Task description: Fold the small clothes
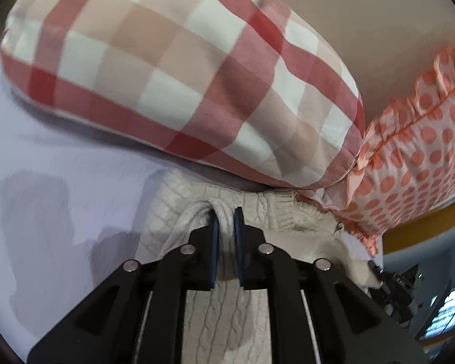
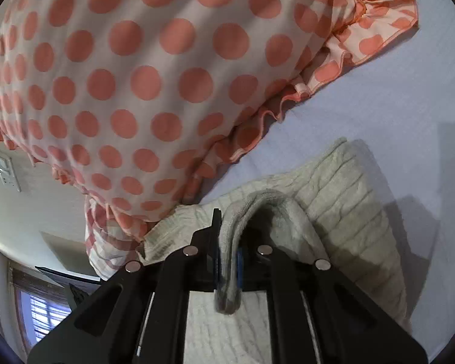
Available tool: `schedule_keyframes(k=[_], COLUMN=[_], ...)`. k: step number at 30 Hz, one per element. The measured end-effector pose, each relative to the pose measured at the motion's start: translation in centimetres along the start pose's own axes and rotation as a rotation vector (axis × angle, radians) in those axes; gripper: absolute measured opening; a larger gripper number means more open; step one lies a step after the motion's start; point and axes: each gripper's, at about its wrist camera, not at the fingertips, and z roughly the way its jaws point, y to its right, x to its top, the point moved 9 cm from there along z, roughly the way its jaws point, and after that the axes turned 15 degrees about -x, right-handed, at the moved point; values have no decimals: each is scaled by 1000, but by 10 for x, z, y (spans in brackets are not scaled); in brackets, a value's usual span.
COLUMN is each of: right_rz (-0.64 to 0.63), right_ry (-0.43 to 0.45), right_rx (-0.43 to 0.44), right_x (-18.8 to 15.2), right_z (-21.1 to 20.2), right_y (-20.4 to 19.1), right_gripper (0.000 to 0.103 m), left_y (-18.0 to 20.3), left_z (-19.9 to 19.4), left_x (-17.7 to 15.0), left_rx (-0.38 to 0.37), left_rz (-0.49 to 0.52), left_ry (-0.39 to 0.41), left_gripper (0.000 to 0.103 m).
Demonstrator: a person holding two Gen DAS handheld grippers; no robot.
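A cream cable-knit sweater lies on a pale lilac bed sheet, close under two pillows. My left gripper is shut on a bunched fold of the sweater, with knit fabric pinched between its blue pads. In the right wrist view the same sweater spreads to the right, and my right gripper is shut on a thick folded edge of it that drapes over and down between the fingers. The right finger's tip is hidden by the fabric.
A red, beige and white checked pillow lies just behind the sweater. An orange polka-dot ruffled pillow sits beside it and overlaps the sweater's far edge. The bed's edge, a window and a wall switch show beyond.
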Motion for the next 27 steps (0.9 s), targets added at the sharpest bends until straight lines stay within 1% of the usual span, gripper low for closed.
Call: schedule_keyframes(k=[1, 2, 3, 4, 5, 6, 7, 8, 9, 11, 13, 15, 16, 17, 19, 20, 21, 22, 23, 24, 25, 26, 27], right_rz=[-17, -40, -53, -55, -60, -67, -83, -128, -180, -287, -374, -440, -457, -488, -552, -590, -621, -648, -671, -680, -683, -694, -714], right_ry=[13, 39, 73, 105, 168, 211, 242, 256, 250, 224, 180, 113, 91, 61, 49, 50, 59, 68, 64, 67, 85, 109, 147], right_rx=[2, 1, 3, 10, 19, 25, 36, 53, 59, 54, 65, 67, 70, 62, 5, -30, -79, -131, -173, -214, -230, -238, -269], right_x=[2, 6, 10, 14, 20, 23, 23, 18, 10, -15, -41, -67, -77, -90, -108, -117, -124, -127, -130, -131, -130, -130, -129], right_z=[-3, -11, -22, -32, -50, -65, -78, -88, -91, -89, -79, -59, -52, -41, -24, -16, -11, -4, 4, 8, 6, 5, 1], right_y=[-1, -2, -3, -3, -2, -3, -5, -13, -21, -38, -53, -72, -78, -86, -97, -100, -101, -99, -96, -91, -89, -87, -87], right_gripper=[18, 40, 65, 74, 80, 80, 80, 80, 80, 80, 80, 80, 80, 80, 80, 80, 80, 80, 80, 80, 80, 80, 80], left_y=[1, 1, 1, 1, -1, -2, -6, -4, 0, 8, 21, 36, 41, 43, 33, 18, 8, 0, -2, 0, 2, 6, 9], left_z=[-2, -6, -10, -15, -22, -34, -48, -63, -73, -86, -84, -63, -47, -35, -7, 4, 8, 11, 8, 4, -2, -14, -25], left_x=[1, 2, 4, 7, 8, 12, 17, 23, 24, 22, 11, -12, -26, -35, -49, -50, -49, -47, -44, -46, -49, -51, -54], left_rx=[1, -11, -25, -32, -31, 0, 39, 60, 63, 17, -60, -114, -137, -132, -66, 5, 39, 53, 40, 18, -9, -29, -31], left_rz=[11, 14, 12, 7, 4, 16, 38, 75, 98, 109, 118, 149, 157, 159, 153, 134, 119, 104, 96, 84, 76, 83, 102], left_ry=[-5, -3, 0, 4, 9, 38, 77, 123, 147, 154, 119, 34, -27, -57, -114, -119, -117, -108, -92, -97, -98, -90, -76], left_gripper=[14, 14, 15, 15, 17, 29, 34, 40, 40, 40, 42, 43, 43, 43, 43, 43, 37, 32, 30, 35, 39, 44, 50])
